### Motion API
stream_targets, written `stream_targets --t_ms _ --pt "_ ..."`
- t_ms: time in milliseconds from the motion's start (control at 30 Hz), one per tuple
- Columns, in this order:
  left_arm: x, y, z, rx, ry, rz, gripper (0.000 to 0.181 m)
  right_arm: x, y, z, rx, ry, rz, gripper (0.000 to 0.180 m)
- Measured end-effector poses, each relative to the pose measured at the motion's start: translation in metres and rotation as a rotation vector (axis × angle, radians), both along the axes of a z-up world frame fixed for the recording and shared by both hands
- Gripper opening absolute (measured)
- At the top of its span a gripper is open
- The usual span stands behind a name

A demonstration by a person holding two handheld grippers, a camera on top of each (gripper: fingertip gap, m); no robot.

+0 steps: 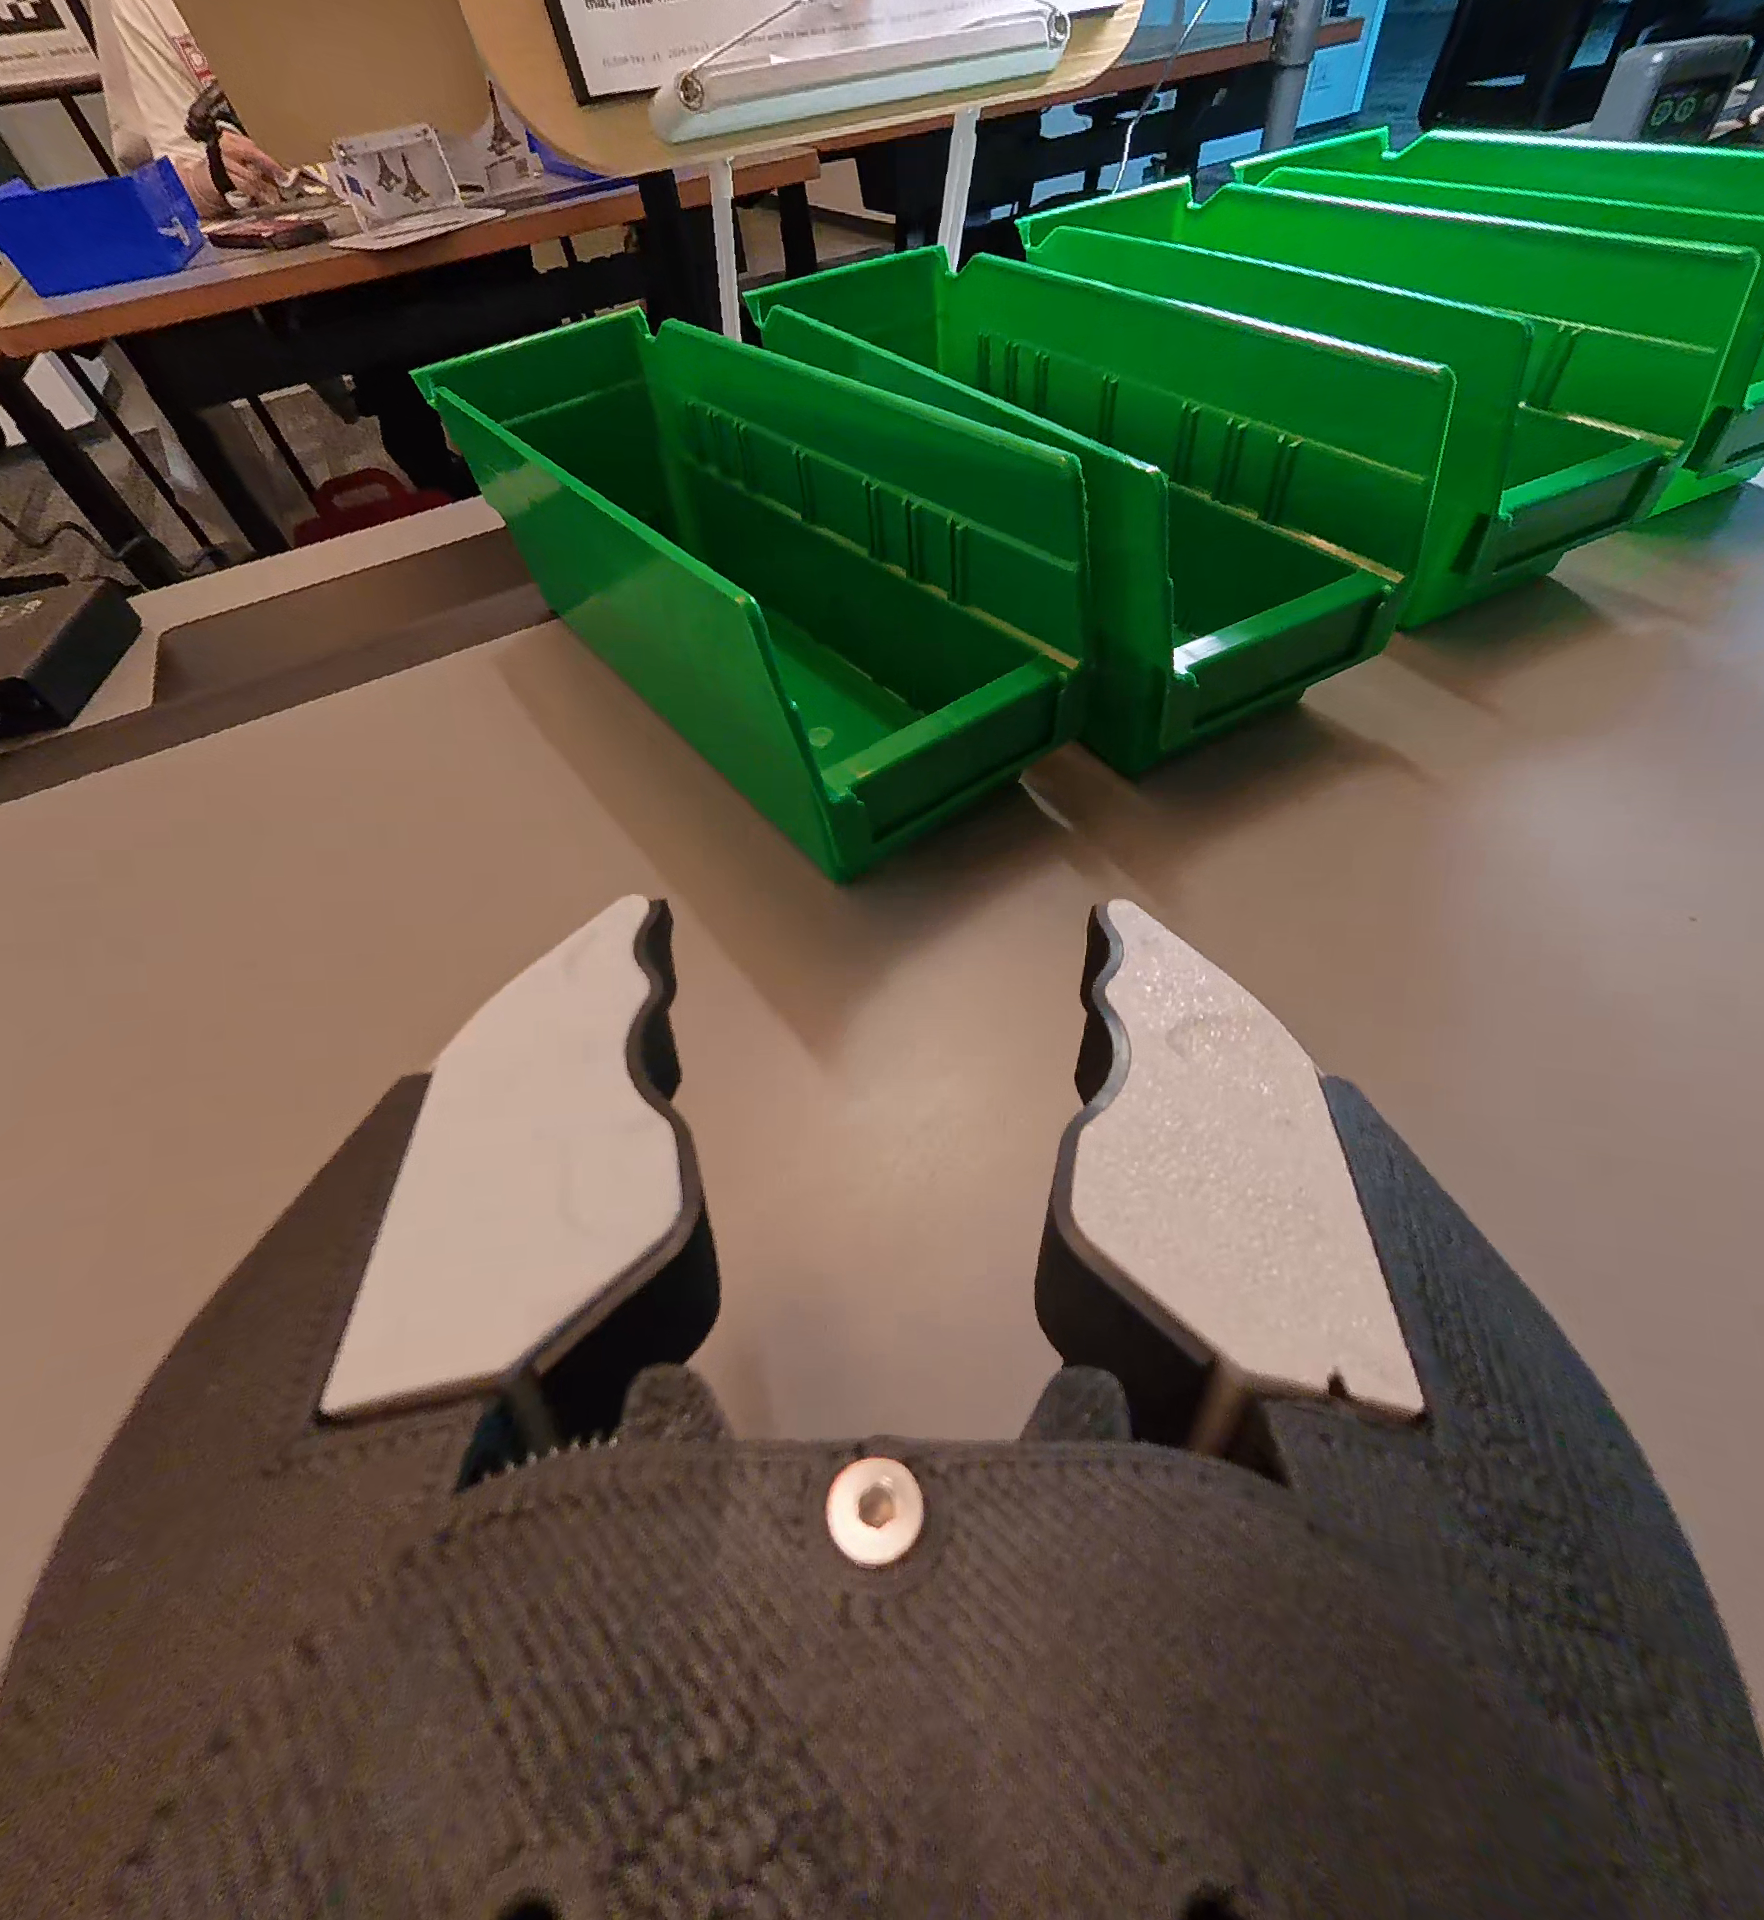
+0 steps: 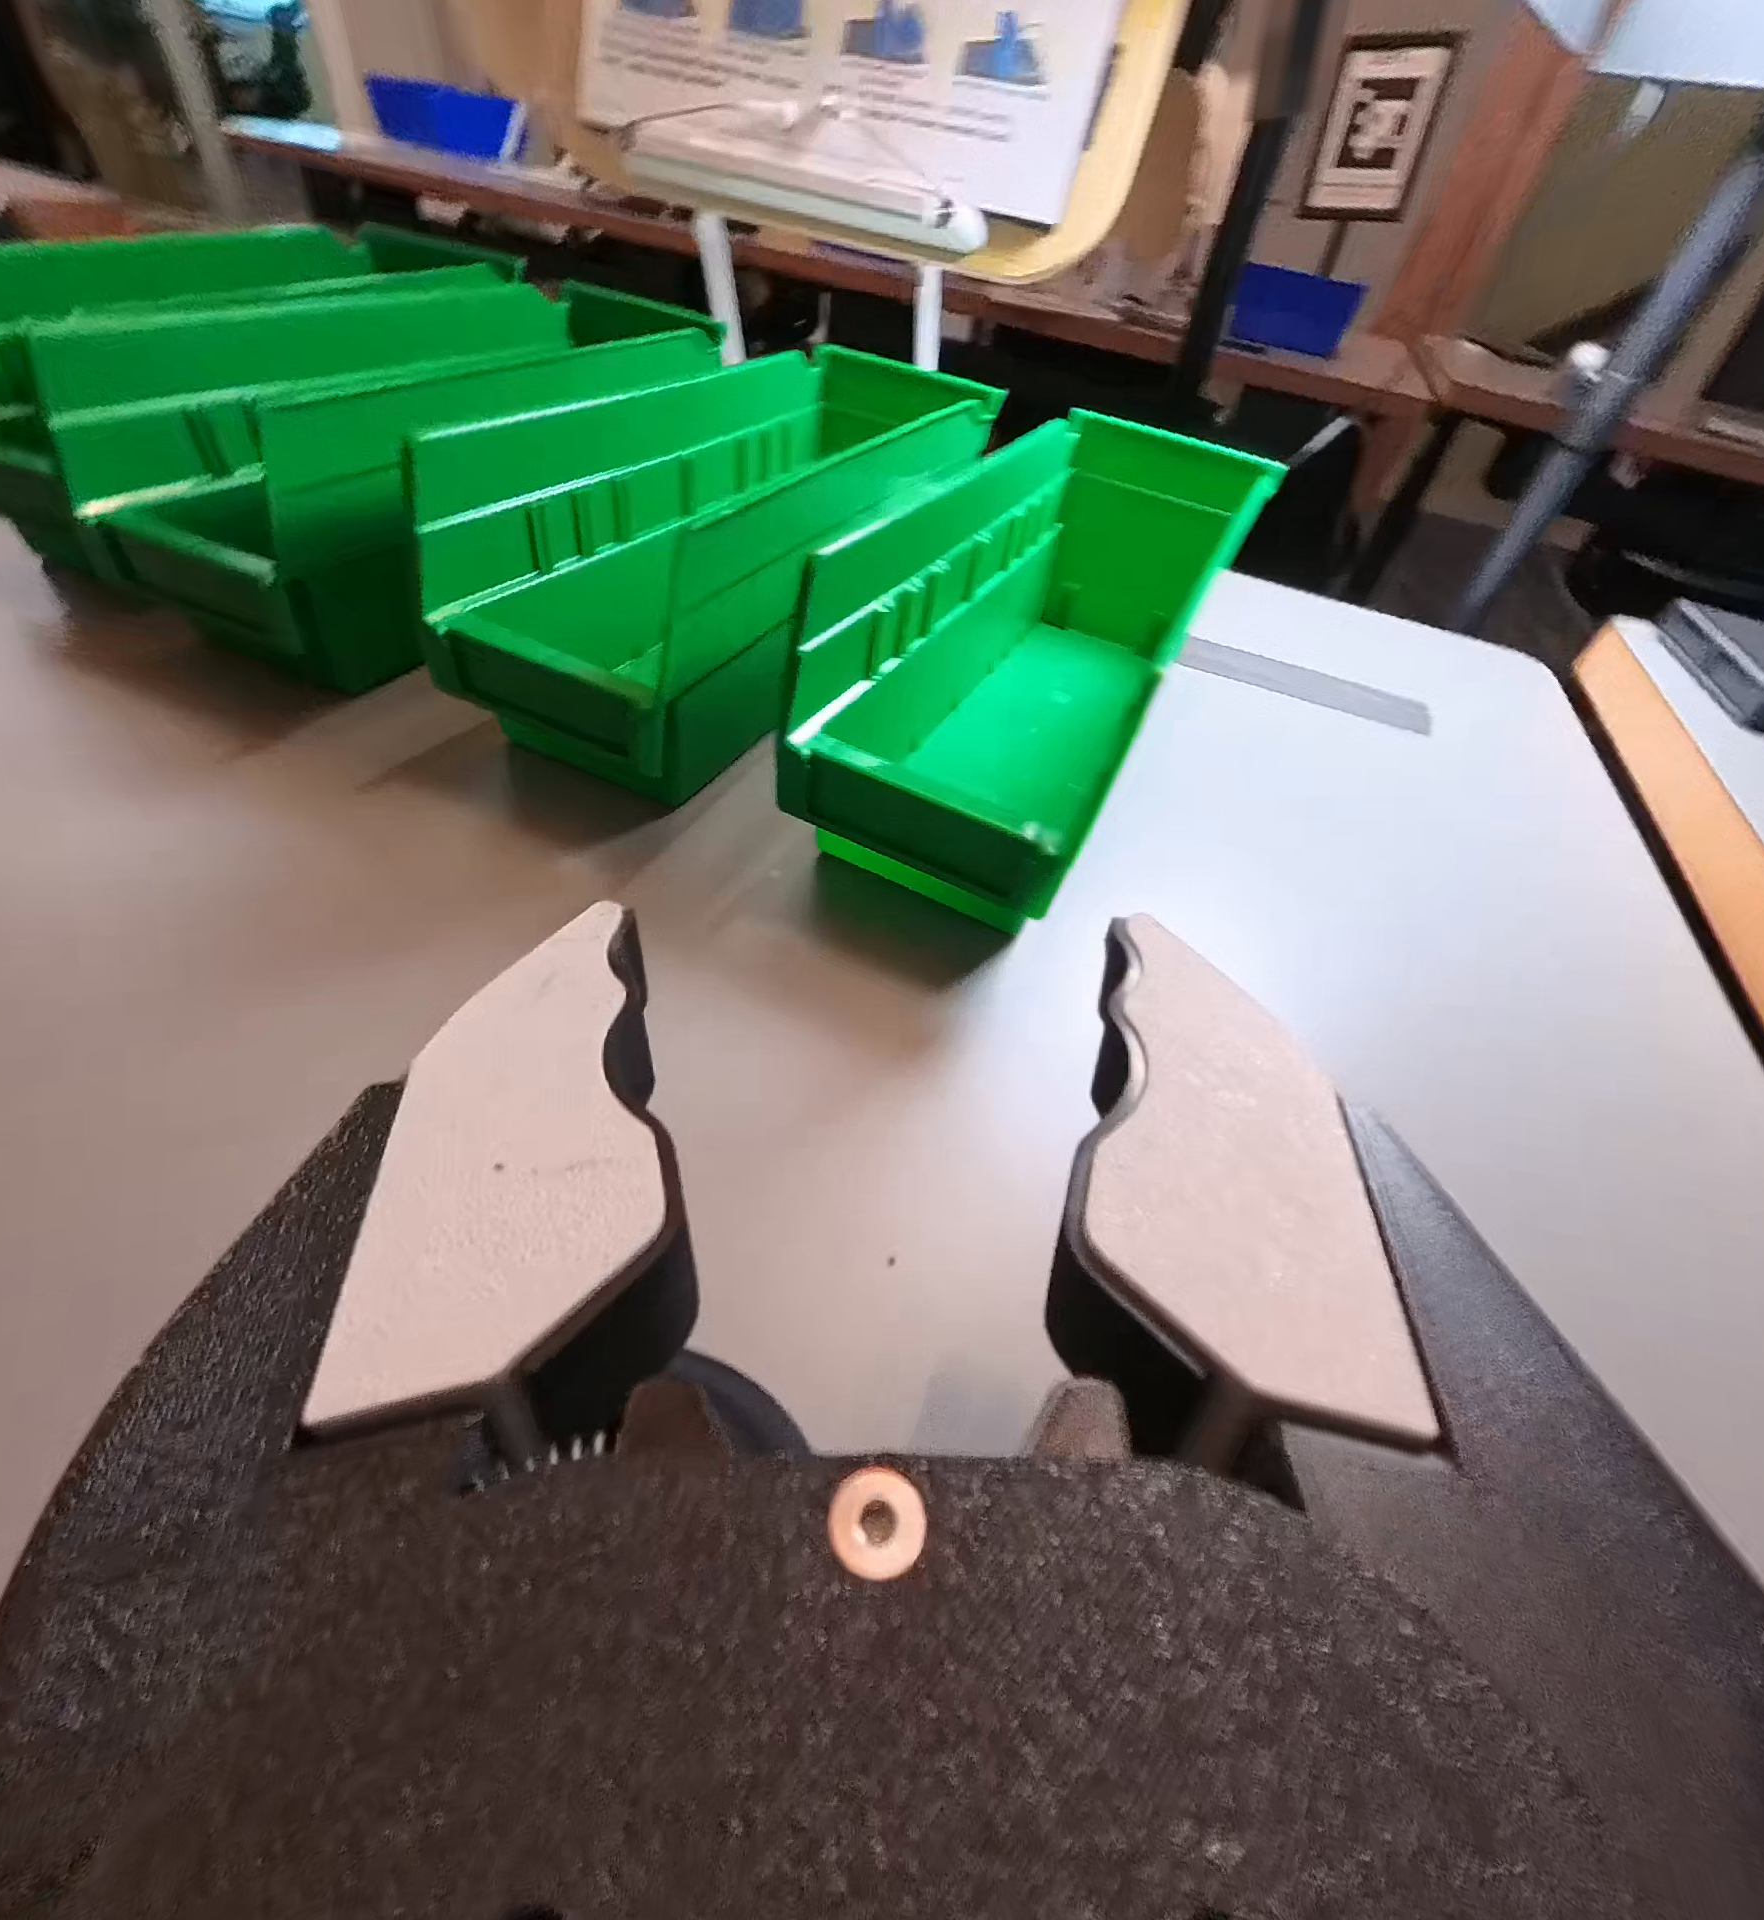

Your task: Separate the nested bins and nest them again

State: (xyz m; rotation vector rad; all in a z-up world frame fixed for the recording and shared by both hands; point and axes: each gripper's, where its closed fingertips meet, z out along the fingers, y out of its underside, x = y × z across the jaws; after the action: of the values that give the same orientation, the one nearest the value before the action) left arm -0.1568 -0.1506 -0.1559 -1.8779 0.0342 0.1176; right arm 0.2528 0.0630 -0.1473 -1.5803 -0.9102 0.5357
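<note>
Both claws (image 1: 878,914) (image 2: 870,925) empty, agape; green bins (image 1: 805,582) (image 2: 971,717) apart.

A row of bins stands side by side on the table (image 1: 338,1039), running across its far half. In the left wrist view the leftmost bin (image 1: 753,644) is nearest, the next bin (image 1: 1169,540) just right of it. In the right wrist view the rightmost bin (image 2: 1003,686) is nearest, with a strip of tape (image 2: 1304,686) on the table to its right. A paper stand (image 2: 836,135) rises behind the row.

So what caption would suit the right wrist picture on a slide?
Open right claw hovering over a grey table, facing a row of green bins.
</note>
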Motion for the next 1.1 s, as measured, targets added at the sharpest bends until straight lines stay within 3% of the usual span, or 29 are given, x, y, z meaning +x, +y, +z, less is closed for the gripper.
stream_targets --t_ms 100,267,367,467,533,700,833,967,1100 --pt "0.001 0.0 -0.001 -0.008 0.009 -0.001 0.075 -0.028 -0.001 -0.002 0.097 -0.172 0.132 0.076" --pt "-0.001 0.0 0.0 -0.001 0.009 0.009 0.073 -0.07 0.014 -0.027 0.297 -0.643 0.374 0.068" --pt "-0.001 0.001 -0.002 -0.014 0.006 0.009 0.072 -0.078 0.044 -0.039 0.448 -0.944 0.393 0.07" --pt "-0.001 0.0 -0.001 -0.007 0.007 0.007 0.071 -0.079 0.071 -0.054 0.452 -1.122 0.412 0.069" --pt "-0.001 -0.001 0.0 -0.002 0.002 0.005 0.07 -0.079 0.08 -0.066 0.416 -1.17 0.435 0.064" --pt "0.0 -0.001 0.0 -0.001 0.001 -0.002 0.069 -0.082 0.091 -0.079 0.373 -1.171 0.45 0.029" --pt "0.0 -0.001 0.0 0.0 0.001 -0.003 0.068 -0.08 0.086 -0.074 0.364 -1.137 0.477 0.028" --pt "0.0 0.0 -0.001 -0.004 0.007 -0.003 0.068 -0.076 0.071 -0.045 0.393 -1.118 0.469 0.028" --pt "0.001 -0.001 0.0 0.001 0.01 -0.006 0.068 -0.086 0.052 0.008 0.438 -1.077 0.477 0.028"
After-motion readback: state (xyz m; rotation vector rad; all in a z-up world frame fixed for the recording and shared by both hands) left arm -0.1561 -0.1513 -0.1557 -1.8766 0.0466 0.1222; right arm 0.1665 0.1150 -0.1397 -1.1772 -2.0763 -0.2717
